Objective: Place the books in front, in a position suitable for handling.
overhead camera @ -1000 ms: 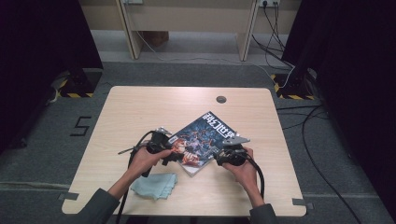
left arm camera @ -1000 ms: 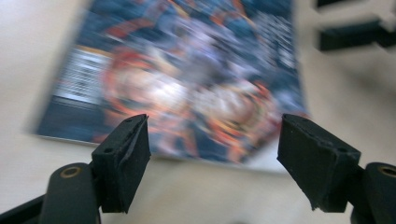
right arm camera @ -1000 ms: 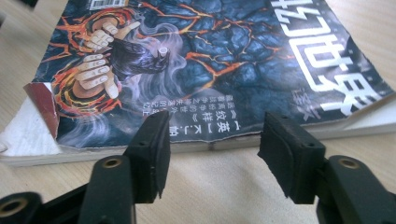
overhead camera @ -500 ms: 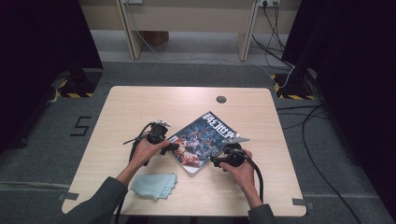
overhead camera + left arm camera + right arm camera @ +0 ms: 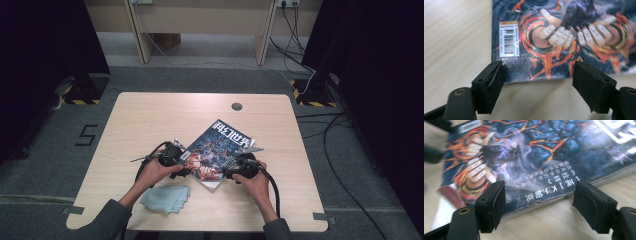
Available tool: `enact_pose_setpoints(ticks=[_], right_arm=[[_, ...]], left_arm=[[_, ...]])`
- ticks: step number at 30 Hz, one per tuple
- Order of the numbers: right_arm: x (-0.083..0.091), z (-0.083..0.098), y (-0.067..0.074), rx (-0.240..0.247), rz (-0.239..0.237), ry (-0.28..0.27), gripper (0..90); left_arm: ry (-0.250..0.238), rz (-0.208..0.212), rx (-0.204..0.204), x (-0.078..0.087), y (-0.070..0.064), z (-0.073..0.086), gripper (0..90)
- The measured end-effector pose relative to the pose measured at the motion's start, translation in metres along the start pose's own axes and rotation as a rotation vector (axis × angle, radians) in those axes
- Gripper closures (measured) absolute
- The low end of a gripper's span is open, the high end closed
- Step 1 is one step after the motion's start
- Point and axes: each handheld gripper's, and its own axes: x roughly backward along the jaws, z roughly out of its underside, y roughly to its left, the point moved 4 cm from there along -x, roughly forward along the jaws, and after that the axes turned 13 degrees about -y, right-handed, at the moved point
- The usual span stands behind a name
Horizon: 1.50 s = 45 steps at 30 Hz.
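Now the right tool has just been opening its jaws, nothing pinched, wide at the magazine's near edge. Opposite, the left tool has shifted, wide-jawed, to the barcode corner. The magazine lies flat mid-tabletop. Contact with the cover is unclear; a cloth lies nearby.

The magazine runs off the top and right edges of the left gripper view, its cover art cut short. In the right gripper view its white title lettering is cropped, a blurred dark shape sits at the left edge, and the barcode digits are too small to read.
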Motion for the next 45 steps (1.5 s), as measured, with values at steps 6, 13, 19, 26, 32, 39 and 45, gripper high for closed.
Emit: enact_pose_setpoints(ticks=[6, 13, 19, 26, 32, 39, 45], right_arm=[[-0.001, 0.000, -0.005, 0.022, 0.049, 0.005, 25.9], [-0.002, 0.002, -0.008, 0.017, 0.062, -0.003, 25.5], [-0.004, 0.001, -0.012, 0.033, 0.068, -0.016, 22.6], [-0.008, -0.002, -0.012, 0.035, 0.080, -0.018, 22.7], [-0.015, -0.007, -0.018, 0.058, 0.062, -0.022, 21.9], [-0.026, -0.019, -0.022, 0.083, 0.019, 0.028, 21.2], [-0.033, -0.025, -0.023, 0.122, 0.013, 0.046, 20.4]], left_arm=[[0.032, 0.095, 0.008, 0.007, -0.023, 0.006, 23.9], [-0.036, 0.053, 0.039, 0.010, -0.011, -0.001, 27.6], [0.006, 0.011, 0.016, 0.000, -0.003, 0.003, 28.0], [0.015, 0.045, -0.004, -0.002, -0.014, 0.007, 28.8], [0.036, 0.068, -0.059, 0.003, -0.032, 0.012, 28.2], [-0.005, 0.189, 0.000, 0.006, -0.052, 0.007, 30.1], [-0.067, 0.131, 0.000, 0.009, -0.048, 0.001, 28.2]])
